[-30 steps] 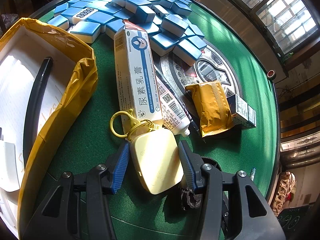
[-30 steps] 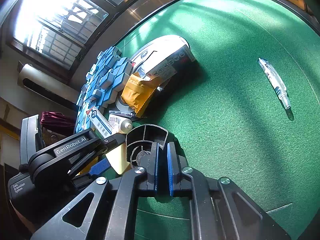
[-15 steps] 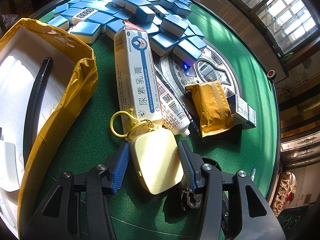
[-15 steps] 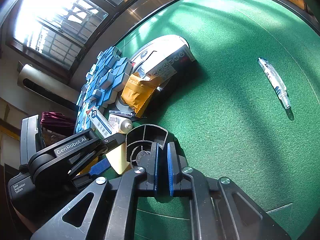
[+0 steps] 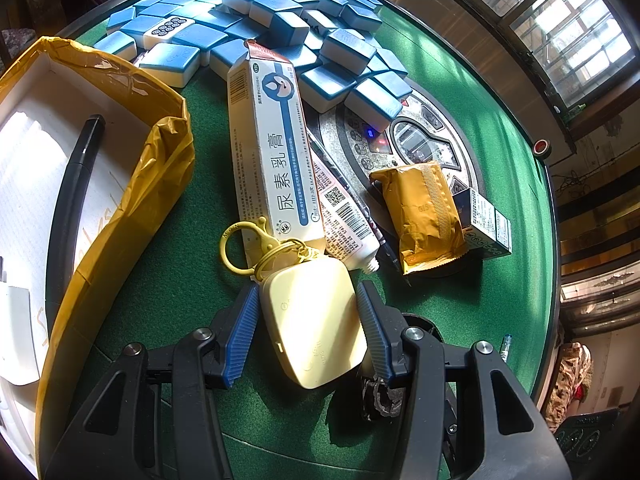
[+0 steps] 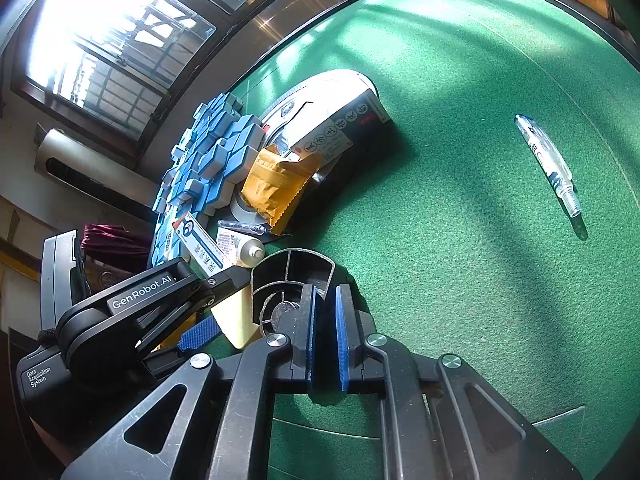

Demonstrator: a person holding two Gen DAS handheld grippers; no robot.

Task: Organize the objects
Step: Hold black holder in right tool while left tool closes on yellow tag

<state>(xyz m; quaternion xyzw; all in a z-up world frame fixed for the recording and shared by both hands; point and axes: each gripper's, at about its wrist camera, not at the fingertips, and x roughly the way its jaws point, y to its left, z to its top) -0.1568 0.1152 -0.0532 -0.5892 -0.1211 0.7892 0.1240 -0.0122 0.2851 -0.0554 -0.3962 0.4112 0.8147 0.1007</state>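
Your left tool (image 5: 306, 320) pinched the cream-yellow case (image 5: 314, 322) low in the frame's centre, both blue pads against its sides; its far corner and yellow clasp ring (image 5: 240, 246) rested against the foot of the white ointment box (image 5: 272, 148). Your right tool (image 6: 325, 336) was nearly pressed together on the rim of a grey metal profile piece (image 6: 290, 270) (how firmly, you could not tell), whose lower part its fingers hid. The tube (image 5: 344, 220) and the pen (image 5: 384, 244) lay partly under the box and the gold packet (image 5: 424, 216). The yellow-lined carton (image 5: 132, 184) was cut off at the left edge. Open green worktop (image 6: 460, 260) spread through the right wrist frame's middle, holding only a clear pen barrel (image 6: 548, 164); the blue tiles (image 5: 280, 20) crowded the left wrist view's top. Since a second earlier, nothing had shifted.
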